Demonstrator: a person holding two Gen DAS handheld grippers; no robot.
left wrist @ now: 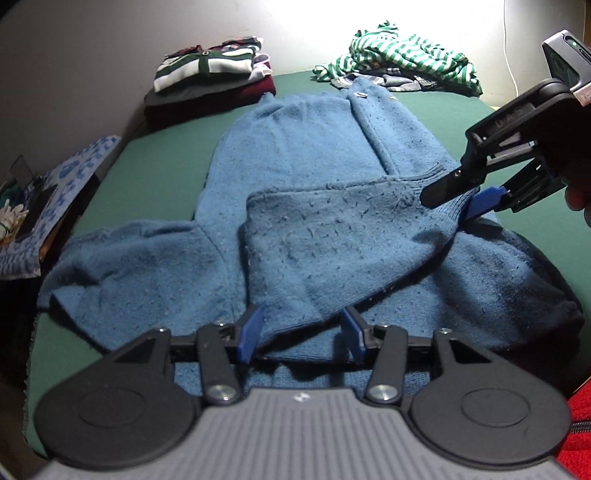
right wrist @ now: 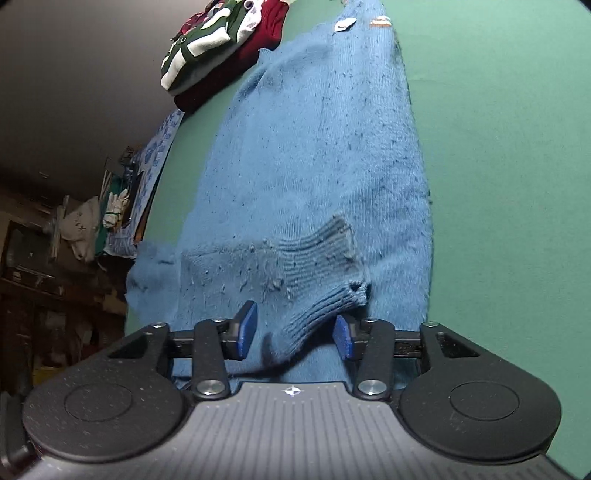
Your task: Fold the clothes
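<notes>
Dim room; a blown-out white glare on the far wall (left wrist: 424,22) lights the scene from behind. Fisheye bending curves the edges, corners fall black, close parts look soft.

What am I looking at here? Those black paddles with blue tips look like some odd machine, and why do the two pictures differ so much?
There is no machine arm: a person holds a two-fingered clamp in each hand, and each clamp carries a wide-angle camera looking along its fingers. One picture comes from the left gripper, the other from the right gripper, which also shows in the left view. On the green surface lies a blue sweater. Both clamps stand open; a sleeve's ribbed cuff lies between the right one's blue pads, not pinched. Further back sit a folded stack and a loose green-striped garment.
</notes>
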